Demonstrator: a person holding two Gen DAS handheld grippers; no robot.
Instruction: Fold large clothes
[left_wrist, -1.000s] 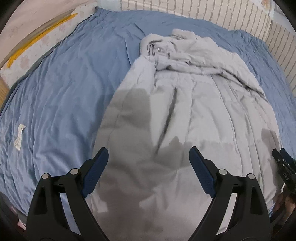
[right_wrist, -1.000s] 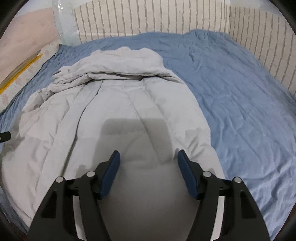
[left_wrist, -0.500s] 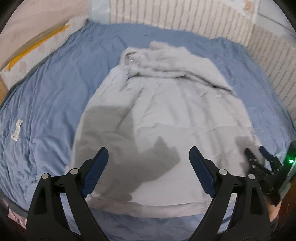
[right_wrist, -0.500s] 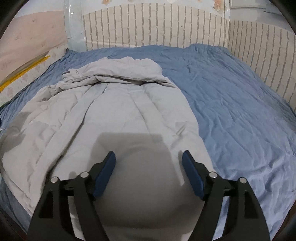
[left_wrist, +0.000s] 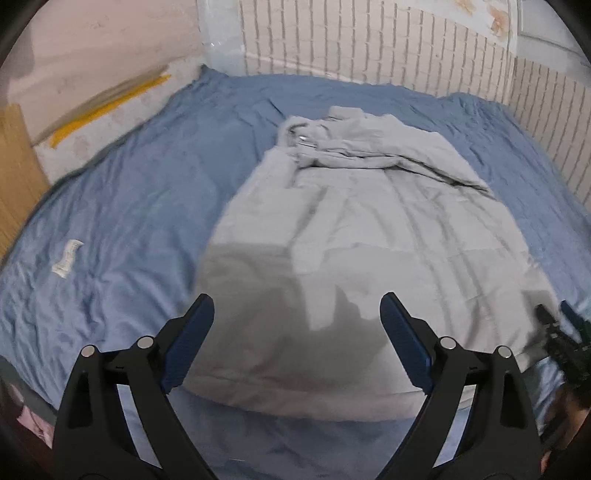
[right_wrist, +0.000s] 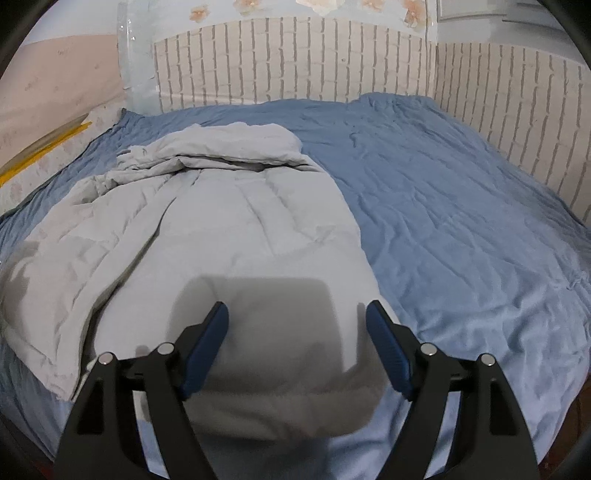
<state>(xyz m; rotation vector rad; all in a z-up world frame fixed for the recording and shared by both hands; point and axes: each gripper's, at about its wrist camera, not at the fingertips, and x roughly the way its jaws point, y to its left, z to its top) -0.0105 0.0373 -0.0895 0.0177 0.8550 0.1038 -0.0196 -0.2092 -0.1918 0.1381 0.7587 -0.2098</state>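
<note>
Fingers of both the left gripper (left_wrist: 297, 325) and right gripper (right_wrist: 297, 332) spread empty, now pulled back above the grey padded coat (left_wrist: 369, 240) on the blue bedsheet (right_wrist: 461, 206), so folding has stalled.

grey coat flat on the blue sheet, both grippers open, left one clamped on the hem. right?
Not quite. The left gripper holds nothing: the left wrist view shows its jaws open above the grey coat. The rest stands: coat on the blue sheet, right gripper open.
</note>
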